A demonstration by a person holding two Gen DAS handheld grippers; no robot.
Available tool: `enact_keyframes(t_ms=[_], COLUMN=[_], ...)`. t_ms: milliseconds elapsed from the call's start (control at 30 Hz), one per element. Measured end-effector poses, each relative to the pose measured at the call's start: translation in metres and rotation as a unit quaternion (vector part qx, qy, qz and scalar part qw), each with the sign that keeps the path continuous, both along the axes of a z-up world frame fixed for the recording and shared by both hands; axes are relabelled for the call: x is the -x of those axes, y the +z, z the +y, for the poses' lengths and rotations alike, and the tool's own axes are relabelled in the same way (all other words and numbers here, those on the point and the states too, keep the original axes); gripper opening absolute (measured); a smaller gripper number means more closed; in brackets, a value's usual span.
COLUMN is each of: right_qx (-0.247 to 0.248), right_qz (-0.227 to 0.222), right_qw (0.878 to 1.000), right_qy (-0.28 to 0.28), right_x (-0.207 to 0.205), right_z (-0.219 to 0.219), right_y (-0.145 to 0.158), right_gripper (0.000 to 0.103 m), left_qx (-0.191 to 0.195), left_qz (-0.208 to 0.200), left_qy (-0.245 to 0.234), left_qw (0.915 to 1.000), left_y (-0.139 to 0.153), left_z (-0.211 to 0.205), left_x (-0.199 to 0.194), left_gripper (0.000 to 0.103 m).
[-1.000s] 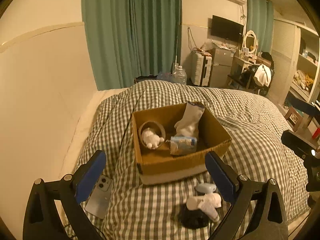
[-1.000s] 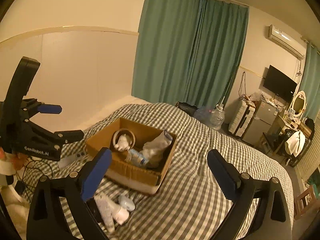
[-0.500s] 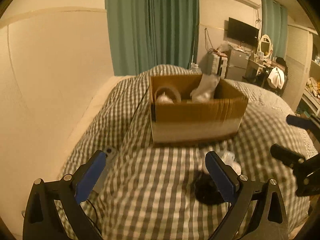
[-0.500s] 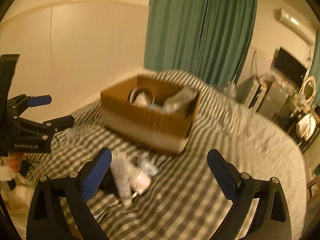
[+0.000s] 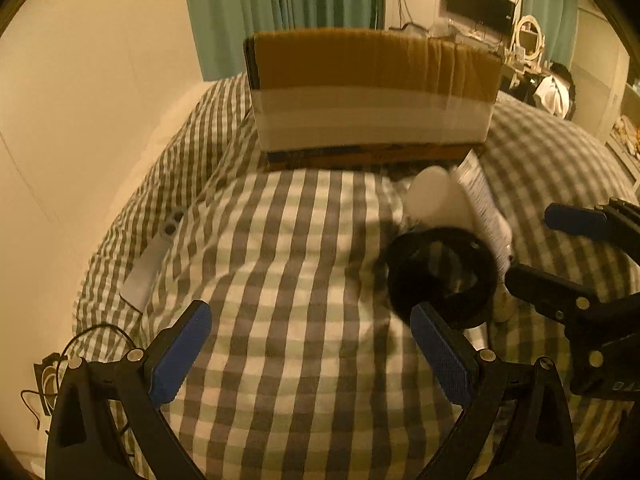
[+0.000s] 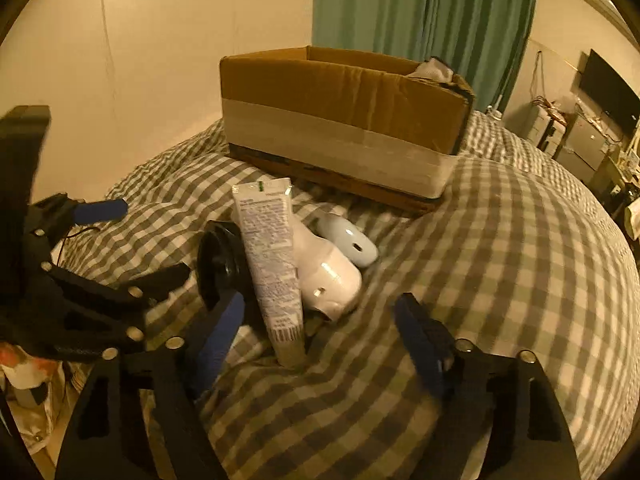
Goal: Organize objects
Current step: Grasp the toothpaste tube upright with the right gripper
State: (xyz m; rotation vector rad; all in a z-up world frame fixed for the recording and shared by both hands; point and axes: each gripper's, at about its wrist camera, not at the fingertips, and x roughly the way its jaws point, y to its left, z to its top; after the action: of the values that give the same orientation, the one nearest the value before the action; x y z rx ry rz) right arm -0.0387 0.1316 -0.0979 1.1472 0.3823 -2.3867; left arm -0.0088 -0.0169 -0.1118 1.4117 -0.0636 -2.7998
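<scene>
A cardboard box (image 5: 372,92) stands on the checked bed; it also shows in the right wrist view (image 6: 340,124), with a white item poking out at its far end. In front of it lie a black ring-shaped object (image 6: 218,264), a white tube (image 6: 270,264), a white rounded object (image 6: 328,276) and a pale blue oval piece (image 6: 348,240). The ring (image 5: 442,276) lies just beyond my left gripper's right finger. My left gripper (image 5: 308,352) is open and empty, low over the bed. My right gripper (image 6: 320,336) is open and empty, just short of the tube and white object.
A phone (image 5: 154,256) lies at the bed's left edge by the wall. Cables (image 5: 60,364) hang at the lower left. Green curtains (image 6: 424,4) hang behind the box. Furniture and a TV (image 5: 480,0) stand at the far right.
Both grippers have dropped low and moved forward toward the loose items in front of the box. The box's inside is now hidden from the left wrist view. Both stay open.
</scene>
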Motion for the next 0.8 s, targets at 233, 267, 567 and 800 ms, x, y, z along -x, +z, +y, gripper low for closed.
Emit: enact_keyframes(t_ms=[233, 267, 567, 800], right_qx=[-0.027, -0.027, 0.007, 0.015], right_qz=[-0.012, -0.013, 0.013, 0.047], right_qw=[1.0, 1.0, 1.0, 0.999], right_qy=[0.005, 0.005, 0.009, -0.014], right_x=[0.01, 0.011, -0.001, -0.008], right_z=[-0.015, -0.015, -0.007, 0.013], right_y=[-0.016, -0.017, 0.006, 0.039], right_gripper=[0.048, 0.043, 0.022, 0.022], left_qx=[-0.008, -0.013, -0.041, -0.065], left_qz=[-0.012, -0.015, -0.008, -0.007], left_qy=[0.008, 0.008, -0.009, -0.041], left_qw=[0.9999, 0.9998, 0.9991, 0.997], left_y=[-0.004, -0.005, 0.008, 0.013], left_z=[-0.006, -0.007, -0.002, 0.017], left_x=[0.003, 0.003, 0.0, -0.001], left_gripper=[0.102, 0.102, 0.102, 0.102])
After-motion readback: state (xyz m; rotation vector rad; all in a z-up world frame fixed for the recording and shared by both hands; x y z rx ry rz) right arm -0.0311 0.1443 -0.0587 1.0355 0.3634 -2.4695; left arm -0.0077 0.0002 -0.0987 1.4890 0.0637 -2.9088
